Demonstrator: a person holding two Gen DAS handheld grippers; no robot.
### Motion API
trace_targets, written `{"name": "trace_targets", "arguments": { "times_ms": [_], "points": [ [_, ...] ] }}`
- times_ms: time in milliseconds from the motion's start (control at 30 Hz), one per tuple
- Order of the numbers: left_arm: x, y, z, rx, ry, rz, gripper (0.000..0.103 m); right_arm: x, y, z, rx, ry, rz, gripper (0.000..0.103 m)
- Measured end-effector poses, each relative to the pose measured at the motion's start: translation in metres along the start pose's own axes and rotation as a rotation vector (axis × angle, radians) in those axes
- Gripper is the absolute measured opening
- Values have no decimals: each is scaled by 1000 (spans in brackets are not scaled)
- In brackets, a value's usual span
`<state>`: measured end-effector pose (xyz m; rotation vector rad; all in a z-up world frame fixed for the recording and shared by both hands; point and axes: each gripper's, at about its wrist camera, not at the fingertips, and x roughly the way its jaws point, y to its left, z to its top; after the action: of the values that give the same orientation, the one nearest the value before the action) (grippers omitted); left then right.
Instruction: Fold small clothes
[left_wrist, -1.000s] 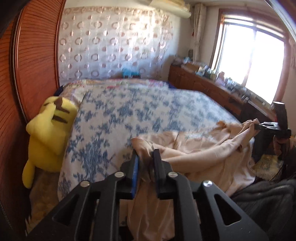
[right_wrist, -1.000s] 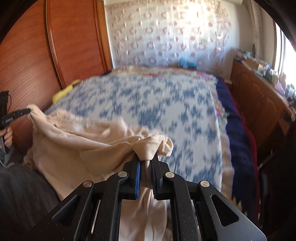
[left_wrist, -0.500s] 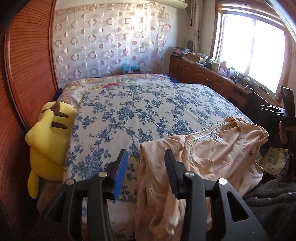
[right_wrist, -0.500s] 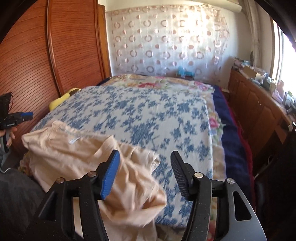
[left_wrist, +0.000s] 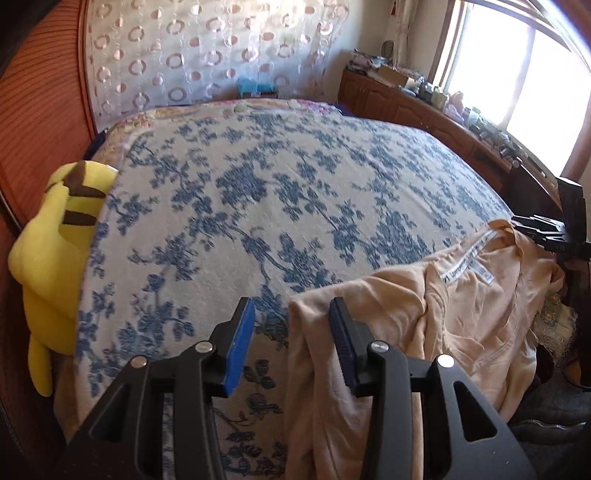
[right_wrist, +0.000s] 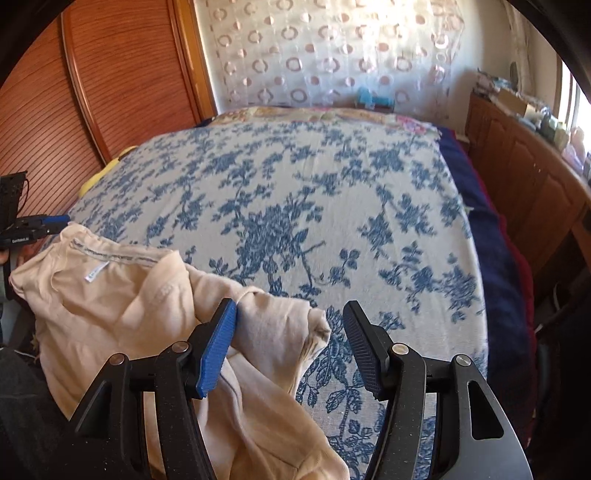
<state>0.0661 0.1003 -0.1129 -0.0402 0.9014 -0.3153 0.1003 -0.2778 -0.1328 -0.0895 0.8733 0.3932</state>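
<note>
Nearest, the left gripper (left_wrist: 291, 341) and right gripper (right_wrist: 290, 345) both gape, holding nothing; just beyond, the peach garment (left_wrist: 461, 317) lies rumpled on the near edge of the floral bedspread (left_wrist: 258, 192); folding seems barely begun; next, regrip and spread it flat.

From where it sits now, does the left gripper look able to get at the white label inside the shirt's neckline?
Probably yes. The left gripper is open over the shirt, and the label lies face up with nothing covering it or between them.
</note>
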Motion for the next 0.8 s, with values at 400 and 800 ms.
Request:
{"name": "trace_targets", "arguments": {
  "times_ms": [400,800],
  "points": [
    [2,-2,-6,-58,-9,-90,41,9,1,-6,6,32,19,53],
    [-4,-21,-12,-1,-4,-138,7,5,26,-7,-64,78,0,11]
  ]
}}
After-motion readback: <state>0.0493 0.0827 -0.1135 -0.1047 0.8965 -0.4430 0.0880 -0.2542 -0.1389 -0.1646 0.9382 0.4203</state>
